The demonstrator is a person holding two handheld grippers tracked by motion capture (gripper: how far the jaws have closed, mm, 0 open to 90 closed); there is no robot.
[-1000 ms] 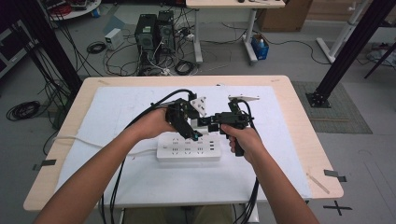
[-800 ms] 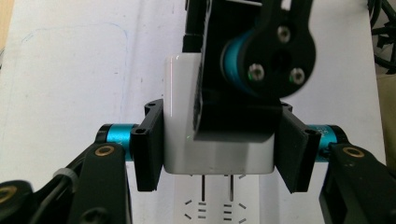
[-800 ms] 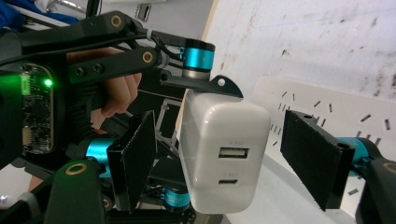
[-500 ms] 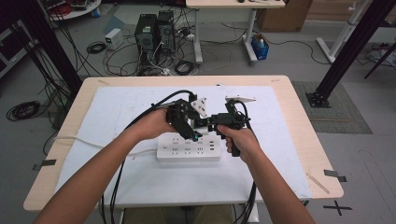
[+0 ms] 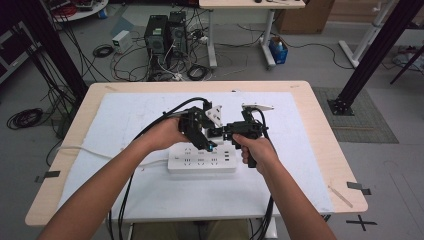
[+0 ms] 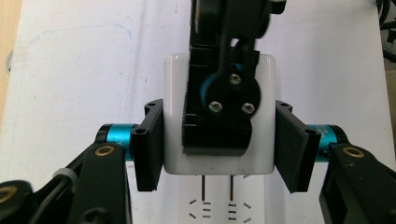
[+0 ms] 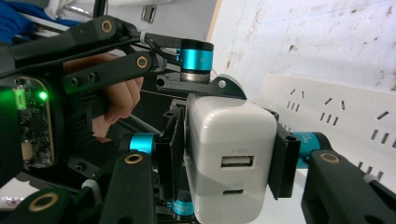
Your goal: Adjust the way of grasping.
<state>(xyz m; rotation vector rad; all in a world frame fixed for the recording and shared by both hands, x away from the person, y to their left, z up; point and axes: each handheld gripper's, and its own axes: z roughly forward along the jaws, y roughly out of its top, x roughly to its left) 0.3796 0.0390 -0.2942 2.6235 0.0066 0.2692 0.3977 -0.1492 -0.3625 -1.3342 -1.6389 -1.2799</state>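
both forearms enter from 6 o'clock. left gripper [image 6: 219, 140] clamps white charger [image 6: 218, 116]; right gripper [image 7: 224, 165], jaws just closing, pinches it too, above power strip [image 5: 202, 159].

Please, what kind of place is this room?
Probably a robotics or electronics lab rather than a home. Desktop computers stand on the floor among loose cables, black metal frame posts surround the table, and the work involves a power strip.

A light wooden table [image 5: 320, 125] carries a white mat [image 5: 125, 120]. A white power strip [image 5: 200, 162] lies on the mat.
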